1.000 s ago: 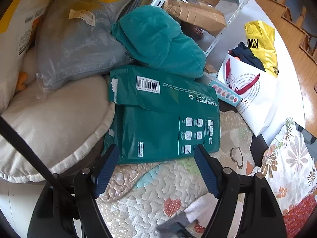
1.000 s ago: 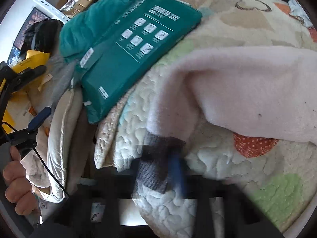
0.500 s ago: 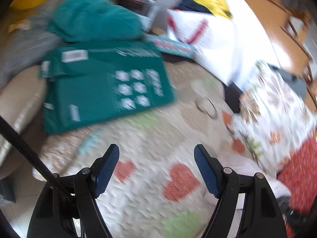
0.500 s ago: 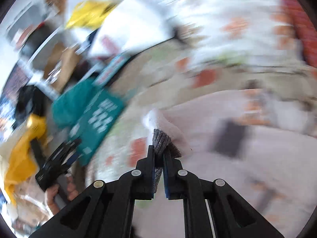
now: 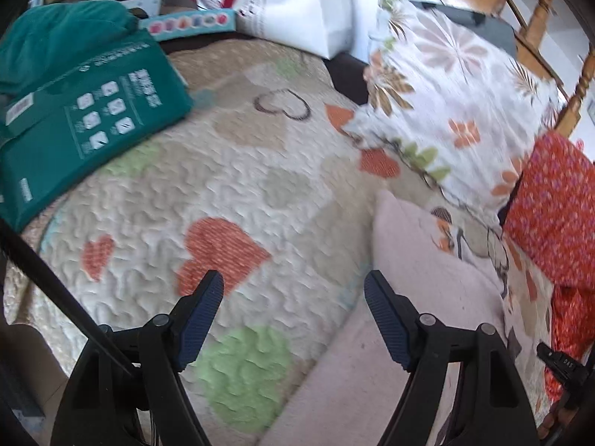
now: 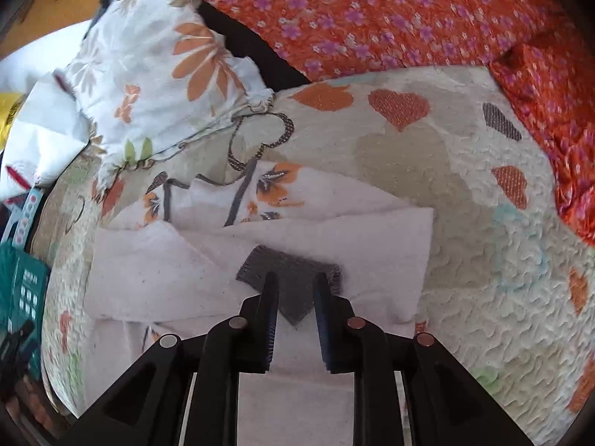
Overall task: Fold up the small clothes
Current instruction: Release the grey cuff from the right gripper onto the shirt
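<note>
Garment of pale pink fleece with a grey ribbed cuff now lies folded over itself on the heart-patterned quilt; half a second ago the right gripper pinched that cuff, now its jaws stand narrowly parted, releasing it. Left gripper hovers wide, empty. Lower layers are hidden

Black plastic frames — ribbed blue fingers, round metal rivets.

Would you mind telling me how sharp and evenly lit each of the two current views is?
Left wrist: motion-blurred quilt, sharp left gripper, sunlit top. Right wrist: crisp garment and right gripper, soft even daylight; both bulge and darken at the rim.
</note>
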### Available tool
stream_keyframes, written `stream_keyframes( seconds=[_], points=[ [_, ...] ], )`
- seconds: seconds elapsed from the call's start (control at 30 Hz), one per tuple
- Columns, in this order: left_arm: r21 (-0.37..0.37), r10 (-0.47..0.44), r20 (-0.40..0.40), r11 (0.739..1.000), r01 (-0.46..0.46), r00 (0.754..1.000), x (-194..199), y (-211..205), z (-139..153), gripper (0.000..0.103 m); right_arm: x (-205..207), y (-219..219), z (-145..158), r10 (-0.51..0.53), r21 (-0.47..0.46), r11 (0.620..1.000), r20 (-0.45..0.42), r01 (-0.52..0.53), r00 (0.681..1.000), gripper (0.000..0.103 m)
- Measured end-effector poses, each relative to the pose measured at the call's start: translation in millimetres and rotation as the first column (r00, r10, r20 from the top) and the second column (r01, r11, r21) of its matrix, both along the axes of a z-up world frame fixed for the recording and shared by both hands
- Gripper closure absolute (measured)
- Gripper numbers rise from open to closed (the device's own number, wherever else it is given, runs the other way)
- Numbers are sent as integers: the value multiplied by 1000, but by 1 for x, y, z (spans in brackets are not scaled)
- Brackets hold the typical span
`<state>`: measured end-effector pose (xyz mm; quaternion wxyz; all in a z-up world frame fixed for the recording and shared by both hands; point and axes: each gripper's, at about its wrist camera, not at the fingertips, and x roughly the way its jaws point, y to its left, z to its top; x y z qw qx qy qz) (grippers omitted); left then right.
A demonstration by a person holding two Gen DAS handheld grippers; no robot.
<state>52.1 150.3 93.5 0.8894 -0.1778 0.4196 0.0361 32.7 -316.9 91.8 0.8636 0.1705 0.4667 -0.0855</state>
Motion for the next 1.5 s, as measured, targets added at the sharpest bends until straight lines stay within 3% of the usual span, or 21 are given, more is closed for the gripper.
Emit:
stream_keyframes(
  seconds=[0.07,0.13,0.3,0.37,0.47,0.57,0.63,0.73,0.8,0.87,1.03,1.17,1.3,1.37,1.4,1.5],
  points=[
    [-2,-13,-11,1000,13,1000,3,-6,-3,26,0,10,4,56,-59,997,12,-55,998,78],
    [-8,-27,-22,1000,27,999,4,-11,-6,26,3,25,3,111,-93,990,18,-109,994,59],
    [25,-58,-35,998,59,998,7,-26,-11,26,15,73,-18,251,-206,945,-35,-252,967,57],
    [37,-70,-40,997,72,997,8,-30,-12,26,28,85,-32,276,-271,919,-76,-287,958,57],
    [48,-85,-49,995,87,995,11,-35,-14,26,51,86,-53,276,-288,908,-133,-303,952,53],
    [59,-113,-54,992,116,992,15,-42,-15,26,74,67,-59,204,-295,925,-140,-238,969,52],
    [83,-126,-48,988,129,991,18,-47,-13,26,93,37,-52,68,-308,946,-124,-103,990,46],
    [90,-128,-44,987,132,991,20,-49,-10,26,105,-10,-40,-166,-372,921,-109,115,980,45],
    [72,-131,-49,988,134,990,22,-49,-11,26,97,-32,-29,-214,-332,926,-70,179,974,45],
    [54,-135,-58,989,138,989,23,-49,-12,26,79,-47,-21,-200,-224,956,-30,188,979,45],
    [30,-152,-76,987,155,985,21,-55,-17,26,33,-53,-16,-102,-28,994,20,103,995,45],
    [54,-163,-84,984,168,983,18,-63,-21,26,17,-46,-29,-43,42,998,28,42,999,45],
    [81,-178,-100,979,186,979,17,-68,-26,26,22,-36,-50,-35,70,997,2,35,999,54],
    [88,-180,-104,978,189,978,18,-68,-27,26,28,-36,-61,-47,101,994,-13,48,999,72],
    [93,-175,-105,978,184,979,18,-67,-28,26,30,-34,-66,-44,121,992,-23,47,999,90],
    [72,-161,-109,983,169,981,21,-62,-28,26,27,-29,-60,-45,125,991,-8,46,999,97]
  ],
)
